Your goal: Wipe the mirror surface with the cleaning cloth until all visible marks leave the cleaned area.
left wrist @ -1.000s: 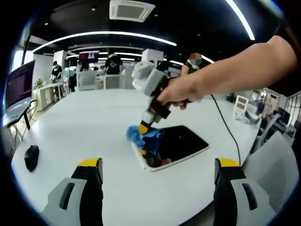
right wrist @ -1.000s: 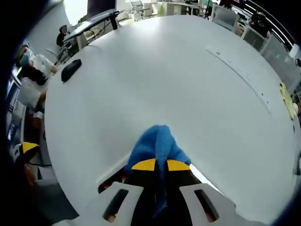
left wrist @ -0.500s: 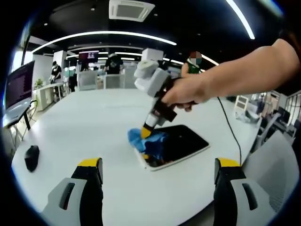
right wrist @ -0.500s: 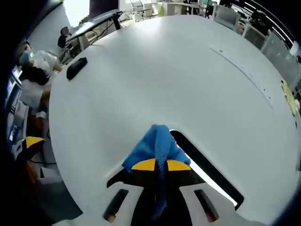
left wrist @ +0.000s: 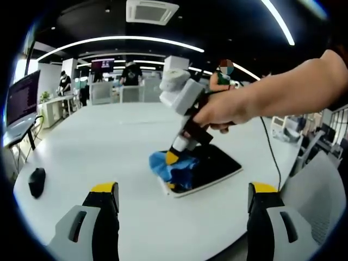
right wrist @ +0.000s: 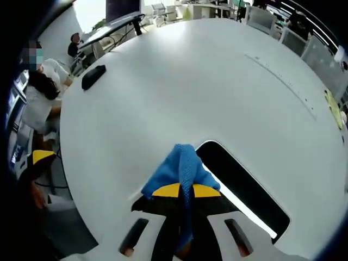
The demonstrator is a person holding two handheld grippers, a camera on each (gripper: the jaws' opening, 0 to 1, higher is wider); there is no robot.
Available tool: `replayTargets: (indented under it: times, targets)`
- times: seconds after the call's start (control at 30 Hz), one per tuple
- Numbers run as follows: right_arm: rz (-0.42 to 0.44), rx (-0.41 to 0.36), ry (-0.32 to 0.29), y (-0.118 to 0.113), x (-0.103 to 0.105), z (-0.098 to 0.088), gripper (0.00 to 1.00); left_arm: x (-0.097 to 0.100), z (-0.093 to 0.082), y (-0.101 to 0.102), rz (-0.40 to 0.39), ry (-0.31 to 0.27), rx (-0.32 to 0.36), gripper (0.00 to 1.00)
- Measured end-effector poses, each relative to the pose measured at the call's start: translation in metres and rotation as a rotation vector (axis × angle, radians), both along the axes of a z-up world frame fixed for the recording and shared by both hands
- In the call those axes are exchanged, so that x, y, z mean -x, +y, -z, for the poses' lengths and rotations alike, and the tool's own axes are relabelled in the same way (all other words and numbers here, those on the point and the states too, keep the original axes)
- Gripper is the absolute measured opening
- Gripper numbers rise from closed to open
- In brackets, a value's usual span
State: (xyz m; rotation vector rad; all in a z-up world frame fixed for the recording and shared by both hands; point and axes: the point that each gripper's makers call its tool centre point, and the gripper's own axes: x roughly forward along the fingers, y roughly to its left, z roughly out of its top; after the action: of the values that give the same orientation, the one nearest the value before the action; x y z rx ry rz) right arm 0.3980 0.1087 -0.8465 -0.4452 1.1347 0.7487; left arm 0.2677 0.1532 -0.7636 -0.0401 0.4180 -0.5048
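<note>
Wiping was in progress, as far as I could judge. The right gripper point(right wrist: 182, 190) had its jaws closed on the blue cloth point(right wrist: 179, 169), with a strip of it hanging down between them, and the bunched part of the cloth was pressed onto one end of the mirror point(right wrist: 244, 190). In the left gripper view the same right gripper point(left wrist: 173, 157), held by a hand point(left wrist: 220, 111), stood tilted over the mirror point(left wrist: 215, 166), and the cloth point(left wrist: 171, 166) covered the end of the mirror nearer to the mouse point(left wrist: 36, 181). The mirror lay flat on the white table point(left wrist: 109, 141), near its edge, and the mouse was well apart from it. The uncovered part of the glass looked dark and reflected a bright strip of light; I could not tell if any marks were left on it, because it was too small and too dark in both views. So I judged that some of the surface was already passed over and that the far end was perhaps left to do. The left gripper point(left wrist: 182, 204) stood wide open with nothing between its jaws, above the table and apart from the mirror. There were no containers on the table in these views.
</note>
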Motion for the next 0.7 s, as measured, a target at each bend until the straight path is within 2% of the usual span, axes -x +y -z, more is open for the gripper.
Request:
replayTargets:
  times: [0.33, 0.7]
  targets:
    - [0.009, -0.012, 0.002, 0.0009, -0.0087, 0.0062, 0.01, 0.0009, -0.0016, -0.0012, -0.001, 0.000, 0.000, 0.99]
    - [0.026, -0.037, -0.006, -0.0076, -0.0034, 0.0023, 0.01, -0.0003, 0.0014, 0.0015, -0.006, 0.002, -0.007, 0.99]
